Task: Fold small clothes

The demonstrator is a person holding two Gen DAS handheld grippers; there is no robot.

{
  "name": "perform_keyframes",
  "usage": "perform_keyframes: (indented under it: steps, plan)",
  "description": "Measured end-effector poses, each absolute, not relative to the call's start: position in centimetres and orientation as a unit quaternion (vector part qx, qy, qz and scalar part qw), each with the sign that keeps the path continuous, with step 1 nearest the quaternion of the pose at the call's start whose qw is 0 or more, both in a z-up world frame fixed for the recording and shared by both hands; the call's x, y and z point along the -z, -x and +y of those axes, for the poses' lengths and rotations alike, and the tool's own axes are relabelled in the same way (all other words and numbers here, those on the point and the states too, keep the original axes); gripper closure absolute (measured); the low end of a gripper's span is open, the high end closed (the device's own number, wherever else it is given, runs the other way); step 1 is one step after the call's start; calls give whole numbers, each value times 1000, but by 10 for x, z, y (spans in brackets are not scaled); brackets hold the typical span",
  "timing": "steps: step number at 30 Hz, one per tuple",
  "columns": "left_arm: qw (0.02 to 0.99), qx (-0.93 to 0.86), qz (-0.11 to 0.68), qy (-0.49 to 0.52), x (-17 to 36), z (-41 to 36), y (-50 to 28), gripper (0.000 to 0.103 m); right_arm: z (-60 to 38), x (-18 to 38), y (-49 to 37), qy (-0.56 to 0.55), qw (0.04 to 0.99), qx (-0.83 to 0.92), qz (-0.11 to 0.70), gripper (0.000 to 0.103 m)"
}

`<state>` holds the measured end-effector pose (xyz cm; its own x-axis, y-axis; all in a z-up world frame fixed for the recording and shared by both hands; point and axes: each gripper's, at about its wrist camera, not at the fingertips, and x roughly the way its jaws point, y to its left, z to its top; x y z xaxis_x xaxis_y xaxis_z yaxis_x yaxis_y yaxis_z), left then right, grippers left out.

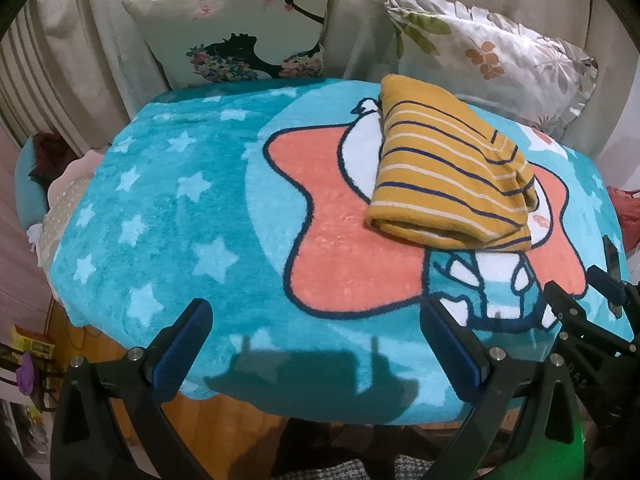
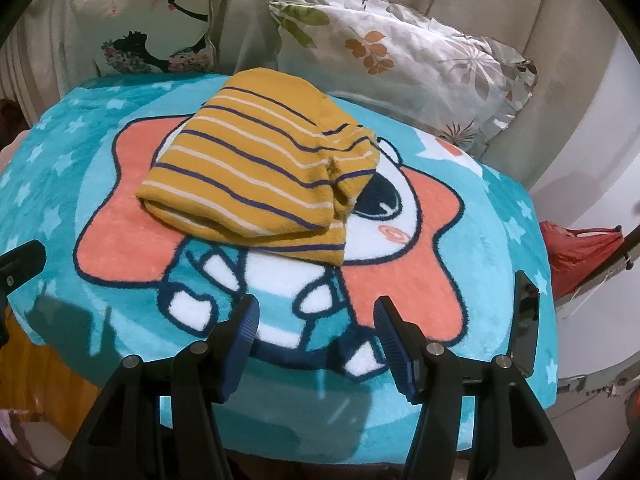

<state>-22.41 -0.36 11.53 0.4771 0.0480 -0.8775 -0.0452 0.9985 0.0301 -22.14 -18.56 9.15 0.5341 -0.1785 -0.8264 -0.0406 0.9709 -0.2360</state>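
I see the mustard striped garment (image 1: pixel 448 172) already folded into a thick bundle, lying on the teal cartoon blanket (image 1: pixel 168 208) over the orange star print, toward the far side near the floral pillow (image 1: pixel 492 52) and the silhouette pillow (image 1: pixel 240 28). My left gripper (image 1: pixel 316 336) hangs over the blanket's near edge, jaws spread wide with nothing between them. My right gripper (image 2: pixel 316 336) also stands apart and empty, just short of the garment.
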Motion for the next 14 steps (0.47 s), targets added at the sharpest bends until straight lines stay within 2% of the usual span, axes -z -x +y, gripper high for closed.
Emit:
perform_keyframes:
  steps: [14]
  plan:
    - [863, -33, 504, -8, -115, -5, 227, 0, -182, -92, 222, 121, 867, 40, 481, 38]
